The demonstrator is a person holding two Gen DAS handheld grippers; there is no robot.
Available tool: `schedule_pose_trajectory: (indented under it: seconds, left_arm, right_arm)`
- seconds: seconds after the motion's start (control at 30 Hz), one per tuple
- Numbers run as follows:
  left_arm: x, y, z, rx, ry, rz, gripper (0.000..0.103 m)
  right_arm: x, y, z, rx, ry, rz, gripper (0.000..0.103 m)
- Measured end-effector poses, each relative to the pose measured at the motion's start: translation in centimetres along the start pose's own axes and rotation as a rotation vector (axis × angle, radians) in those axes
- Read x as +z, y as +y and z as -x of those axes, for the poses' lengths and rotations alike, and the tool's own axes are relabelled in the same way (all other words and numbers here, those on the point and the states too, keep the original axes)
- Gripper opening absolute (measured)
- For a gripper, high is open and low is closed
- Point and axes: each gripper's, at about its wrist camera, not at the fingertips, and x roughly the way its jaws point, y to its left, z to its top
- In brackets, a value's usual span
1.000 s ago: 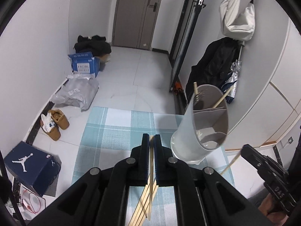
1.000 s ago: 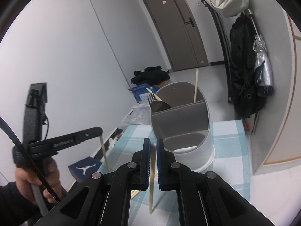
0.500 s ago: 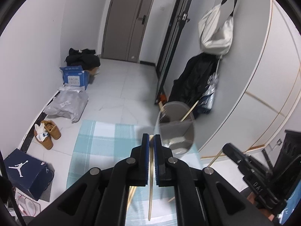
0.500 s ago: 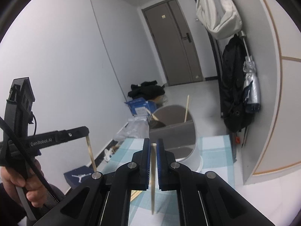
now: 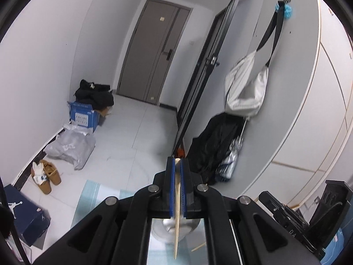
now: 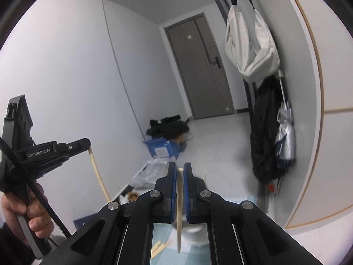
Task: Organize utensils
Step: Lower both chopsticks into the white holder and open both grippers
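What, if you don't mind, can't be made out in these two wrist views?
- Utensil holder: left wrist view, mostly hidden behind the left gripper; contents unseen.
- Same holder, right wrist view: blurred, behind the right gripper.
- Loose chopsticks on the cloth: partly covered, count unclear.

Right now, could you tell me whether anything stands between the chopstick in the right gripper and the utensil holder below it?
Nothing visible does. The right gripper is shut on a chopstick that hangs free above the white utensil holder, though the gripper's body hides most of the holder.
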Motion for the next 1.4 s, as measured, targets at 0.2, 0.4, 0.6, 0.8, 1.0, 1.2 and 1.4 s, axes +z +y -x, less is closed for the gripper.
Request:
schedule_pose_trajectory:
  seconds: [0.2, 0.4, 0.6, 0.8, 1.0, 1.2, 1.4]
  left_arm:
    - [1.7, -0.5, -1.7, 0.030, -0.059, 0.013, 0.001]
    - [2.6, -0.7, -3.9, 0.039, -0.095, 0.034, 0.001]
    - [2.5, -0.3, -6.7, 0.023, -0.094, 0.034, 0.001]
    - [1.8, 0.6, -9.4, 0.004, -0.065, 0.024, 0.001]
    - [1.2, 0.2, -11.2, 0.002, -0.006, -0.038, 0.001]
    - [0.1, -0.6, -11.1, -0.019, 0.017, -0.111, 0.001]
    - [0.0, -0.2, -11.5, -0.040, 0.058, -0.121, 0.001]
  right_arm:
    - [4.0, -0.4, -2.0, 0.005, -0.024, 0.029, 0.005]
    - [6.4, -1.0, -4.6, 0.005, -0.035, 0.042, 0.005]
    - [7.5, -2.3, -7.7, 0.007, -0.041, 0.030, 0.006]
    - [7.0, -3.4, -11.0, 0.019, -0.030, 0.029, 0.006]
    - [5.6, -3.5, -13.1, 0.026, 0.004, 0.070, 0.006]
    - [3.7, -3.2, -13.6, 0.038, 0.029, 0.125, 0.006]
    - [2.4, -3.5, -14.0, 0.048, 0.056, 0.126, 0.006]
